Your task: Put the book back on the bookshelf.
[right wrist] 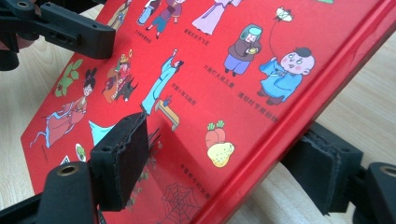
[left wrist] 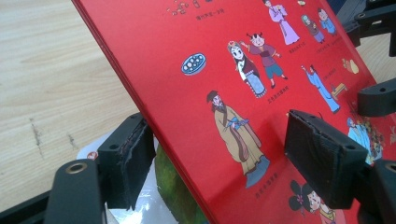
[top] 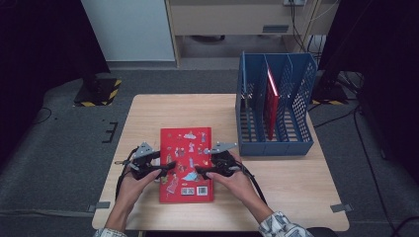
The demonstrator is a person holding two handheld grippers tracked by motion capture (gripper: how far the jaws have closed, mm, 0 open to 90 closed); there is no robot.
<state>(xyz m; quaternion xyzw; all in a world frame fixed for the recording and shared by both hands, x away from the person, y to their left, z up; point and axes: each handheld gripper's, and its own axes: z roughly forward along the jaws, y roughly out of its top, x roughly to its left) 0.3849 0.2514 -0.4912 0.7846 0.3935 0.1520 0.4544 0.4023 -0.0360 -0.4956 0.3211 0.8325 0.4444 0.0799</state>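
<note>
Now the red book (top: 186, 163) lies near the table's (top: 148, 113) front edge, with small writing too tiny to read. Left gripper (top: 159, 169) and right gripper (top: 203, 170) each have jaws apart around a side edge. Blue rack (top: 274, 103) stands beside.

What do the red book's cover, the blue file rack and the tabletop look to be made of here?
Red book: probably coated card or board cover with a slight gloss; a soft sheen shows along its edge in the right gripper view. Blue file rack: looks like moulded plastic, matte, with perforated walls and dividers. Table: light wood or wood-look laminate; grain lines show, real or printed I can't tell.
</note>
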